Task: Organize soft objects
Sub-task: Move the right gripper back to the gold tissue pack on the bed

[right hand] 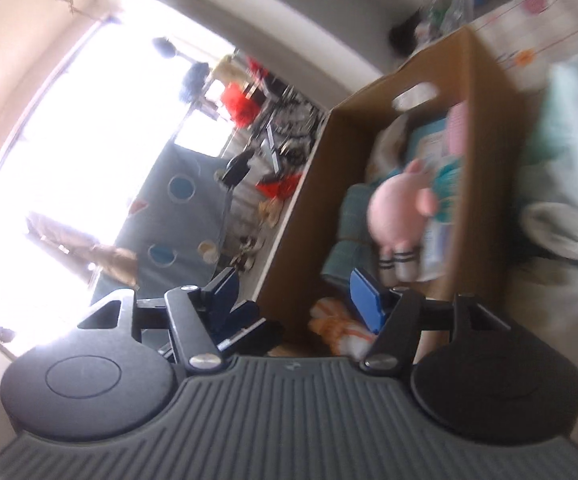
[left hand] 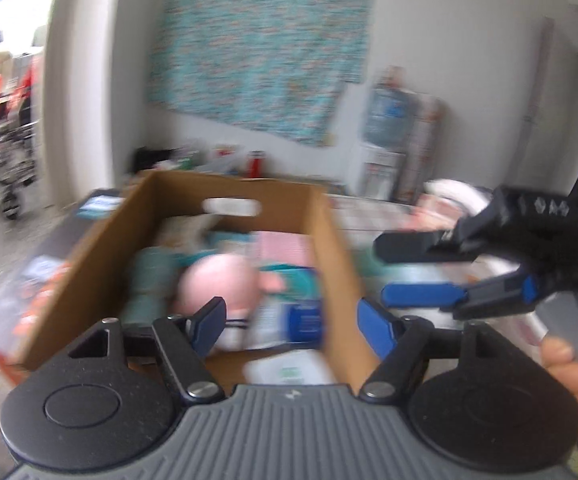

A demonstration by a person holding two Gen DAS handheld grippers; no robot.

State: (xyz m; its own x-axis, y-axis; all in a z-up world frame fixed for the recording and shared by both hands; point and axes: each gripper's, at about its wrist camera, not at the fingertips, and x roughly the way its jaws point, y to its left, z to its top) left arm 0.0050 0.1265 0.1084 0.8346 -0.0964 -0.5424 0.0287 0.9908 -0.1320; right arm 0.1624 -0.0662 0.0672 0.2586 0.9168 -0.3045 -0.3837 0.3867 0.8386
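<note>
A brown cardboard box (left hand: 89, 276) stands open on a patterned bed cover. Inside it lies a pink plush pig (left hand: 217, 280) with striped feet, among teal and pink soft items. My left gripper (left hand: 293, 326) hovers open over the box's near end, with nothing between its blue pads. Just right of the box, outside it, my right gripper (left hand: 413, 270) is open and empty, with a hand (left hand: 569, 372) on its handle. The right wrist view is rolled sideways. There the right gripper (right hand: 295, 298) is open near the box (right hand: 309, 200), with the pig (right hand: 397, 212) beyond. All is motion-blurred.
An orange-and-white soft thing (right hand: 337, 328) lies by the box's near corner. Pale teal and white soft heaps (right hand: 569, 128) lie on the bed beside the box. A water dispenser (left hand: 389, 120) and a teal wall cloth (left hand: 261, 48) are behind, with clutter by the bright window (right hand: 69, 140).
</note>
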